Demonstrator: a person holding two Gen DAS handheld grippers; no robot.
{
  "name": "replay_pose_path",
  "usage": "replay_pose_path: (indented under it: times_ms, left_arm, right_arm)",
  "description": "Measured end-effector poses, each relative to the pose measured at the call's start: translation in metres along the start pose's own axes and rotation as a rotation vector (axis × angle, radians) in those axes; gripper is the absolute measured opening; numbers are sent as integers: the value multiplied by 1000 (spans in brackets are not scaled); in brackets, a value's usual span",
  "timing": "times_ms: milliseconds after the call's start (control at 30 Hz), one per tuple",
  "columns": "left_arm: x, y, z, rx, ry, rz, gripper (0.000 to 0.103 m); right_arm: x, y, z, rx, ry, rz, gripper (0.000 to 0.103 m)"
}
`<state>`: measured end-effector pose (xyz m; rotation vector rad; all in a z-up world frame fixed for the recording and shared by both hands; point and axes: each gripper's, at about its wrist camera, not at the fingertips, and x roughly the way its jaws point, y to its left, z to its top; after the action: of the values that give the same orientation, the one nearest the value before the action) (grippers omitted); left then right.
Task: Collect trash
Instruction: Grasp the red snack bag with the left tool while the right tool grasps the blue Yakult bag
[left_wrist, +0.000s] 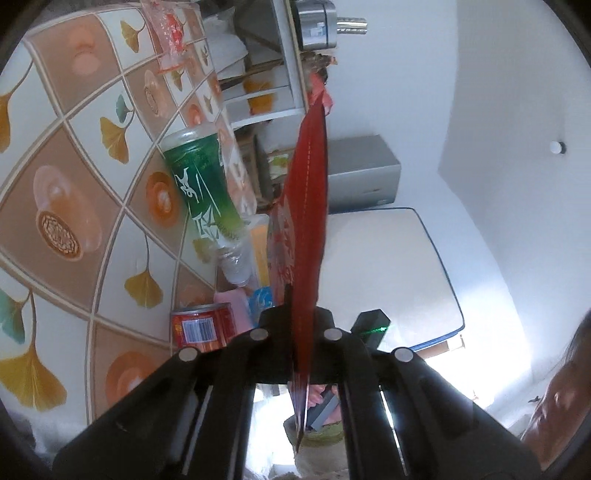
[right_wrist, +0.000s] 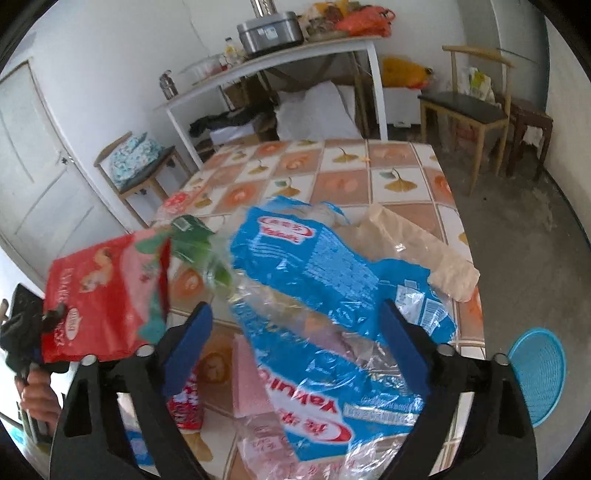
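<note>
Red foil is already secured: the red snack bag (right_wrist: 99, 295) is pinched flat in the clenched left gripper (left_wrist: 301, 332), lifted clear of the counter (right_wrist: 402, 177) at nine o'clock in the right wrist view. Its long axis runs away from the jaws, seen edge-on toward twelve o'clock in the left wrist view. Much is left: the blue Yakult wrapper (right_wrist: 332, 295) lies between the parted, ungrasping jaws of the right gripper (right_wrist: 295, 350), long axis eleven to five. A green bottle (left_wrist: 201, 181) and red can (left_wrist: 203, 326) remain uncollected.
</note>
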<state>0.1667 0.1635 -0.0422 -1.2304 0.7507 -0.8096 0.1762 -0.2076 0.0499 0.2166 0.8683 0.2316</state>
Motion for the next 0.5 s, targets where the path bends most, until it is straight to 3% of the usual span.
replay_pose_path:
  times_ms: [200,367,500]
  left_arm:
    - [-5,6,-2,37,2,10,0]
    - [-14,-5,-1,80,-9,6,0]
    - [-23,-21,-1,131,-30,8,0]
  right_arm:
    - [10,3,1,-32,27,-26,51]
    - [12,2,-3,-44,31,-45,18]
    - [-1,3,-3,-52,-12,-60,8]
